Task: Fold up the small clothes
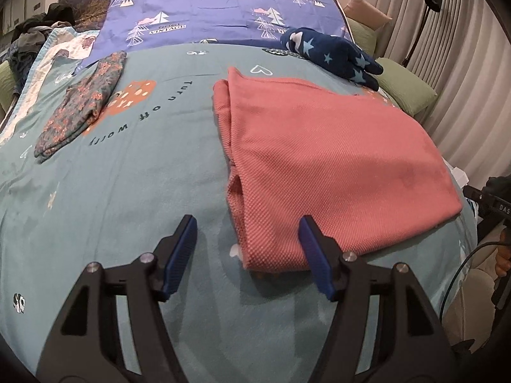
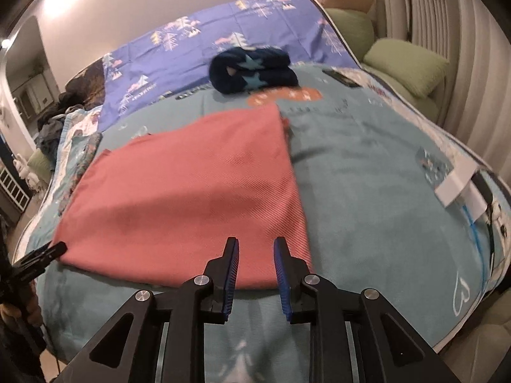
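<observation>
Black gripper arms with blue pads fill the bottom of both views. Beyond them, largest of all, spreads the teal bedspread (image 1: pixel 134 191) with its printed words and an orange mushroom patch, and farther back the purple sheet (image 1: pixel 207 16) patterned with white trees.

On the teal cover lies the pink garment (image 1: pixel 319 159) — a waffle-textured cloth folded flat into a rough rectangle, its folded layers showing along the edge nearest the middle of the bed in the left wrist view, its near edge close to the bed's front border. A rolled navy blanket with pale stars (image 1: pixel 332 51) sits behind it, near where the teal cover meets the purple sheet. Well to the left lies a folded floral garment (image 1: pixel 83 105) in grey-blue with orange blossoms, apart from the pink one. A dark heap of clothes (image 1: pixel 35 32) is piled at the far left corner, and green cushions (image 1: pixel 405 89) line the right side by the pleated curtain (image 1: pixel 463 48).

Left gripper (image 1: pixel 247 223): jaws spread wide and empty, the right pad in front of the pink garment's near corner, the left pad over bare cover; whether that pad touches the cloth I cannot tell. Right gripper (image 2: pixel 255 244): jaws set narrow with a clear gap between the pads, nothing pinched — it hovers at the garment's near right corner.
</observation>
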